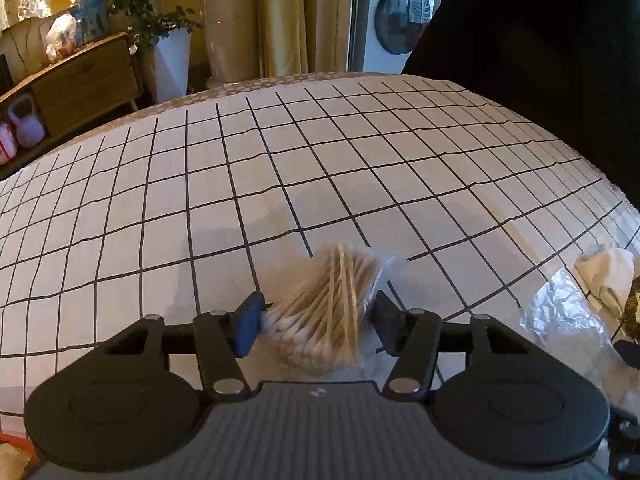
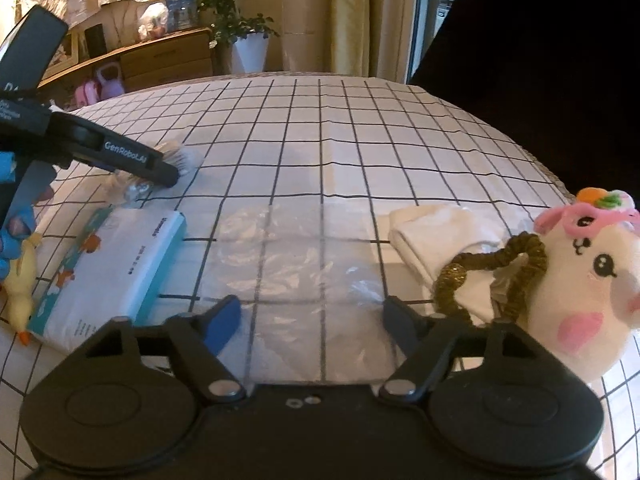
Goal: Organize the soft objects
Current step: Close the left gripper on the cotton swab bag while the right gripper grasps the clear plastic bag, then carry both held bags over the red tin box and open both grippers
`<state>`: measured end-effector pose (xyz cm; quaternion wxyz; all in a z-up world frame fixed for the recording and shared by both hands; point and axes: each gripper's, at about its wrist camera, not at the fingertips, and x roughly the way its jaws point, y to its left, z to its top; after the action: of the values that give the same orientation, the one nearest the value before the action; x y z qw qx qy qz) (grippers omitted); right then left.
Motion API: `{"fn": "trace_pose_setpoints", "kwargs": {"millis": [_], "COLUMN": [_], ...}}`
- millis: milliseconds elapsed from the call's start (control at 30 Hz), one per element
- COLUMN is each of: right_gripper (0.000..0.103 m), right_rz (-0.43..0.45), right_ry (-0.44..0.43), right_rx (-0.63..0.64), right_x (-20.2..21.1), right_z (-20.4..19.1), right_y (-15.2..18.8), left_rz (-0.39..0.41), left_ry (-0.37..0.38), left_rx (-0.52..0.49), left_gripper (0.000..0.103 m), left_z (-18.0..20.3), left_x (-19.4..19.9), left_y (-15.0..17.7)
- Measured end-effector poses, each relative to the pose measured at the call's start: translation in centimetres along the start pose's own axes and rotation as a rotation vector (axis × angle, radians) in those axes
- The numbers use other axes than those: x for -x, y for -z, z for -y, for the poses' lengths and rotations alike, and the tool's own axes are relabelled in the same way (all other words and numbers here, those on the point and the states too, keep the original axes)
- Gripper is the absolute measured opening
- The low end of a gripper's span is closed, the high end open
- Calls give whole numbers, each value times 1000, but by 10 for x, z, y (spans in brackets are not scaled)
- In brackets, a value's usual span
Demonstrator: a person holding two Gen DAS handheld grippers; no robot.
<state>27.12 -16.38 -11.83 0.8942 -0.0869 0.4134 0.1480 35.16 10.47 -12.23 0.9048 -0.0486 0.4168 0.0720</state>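
Note:
My left gripper (image 1: 318, 318) is shut on a clear bag of wooden cotton swabs (image 1: 332, 304), held just above the checked tablecloth (image 1: 280, 152). The right wrist view shows that gripper (image 2: 168, 172) at the left with the swab bag (image 2: 180, 158) at its tip. My right gripper (image 2: 312, 316) is open and empty over a flat clear plastic bag (image 2: 304, 264). A white plush toy with a pink headband (image 2: 588, 276) sits at the right, with a gold hair tie (image 2: 492, 276) on a folded white cloth (image 2: 440, 240).
A pack of tissues (image 2: 116, 272) and a yellow duck toy (image 2: 20, 288) lie at the left. A wooden cabinet (image 1: 80, 80), a potted plant (image 1: 168, 48) and curtains stand beyond the table's far edge. The plastic bag (image 1: 568, 320) also shows in the left wrist view.

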Motion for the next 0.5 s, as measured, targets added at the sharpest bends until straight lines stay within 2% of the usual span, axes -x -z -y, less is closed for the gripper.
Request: {"fn": "trace_pose_setpoints", "kwargs": {"millis": [133, 200, 300, 500], "right_gripper": [32, 10, 3, 2], "right_rz": [7, 6, 7, 38], "right_ry": [13, 19, 21, -1], "right_rx": [3, 0, -13, -73], "right_x": [4, 5, 8, 29], "right_z": [2, 2, 5, 12], "right_y": [0, 0, 1, 1], "left_rz": [0, 1, 8, 30], "left_ry": [5, 5, 5, 29], "left_rx": [10, 11, 24, 56], "left_gripper": [52, 49, 48, 48], "left_z": [0, 1, 0, -5], "left_x": [3, 6, 11, 34], "left_y": [1, 0, -2, -6]}}
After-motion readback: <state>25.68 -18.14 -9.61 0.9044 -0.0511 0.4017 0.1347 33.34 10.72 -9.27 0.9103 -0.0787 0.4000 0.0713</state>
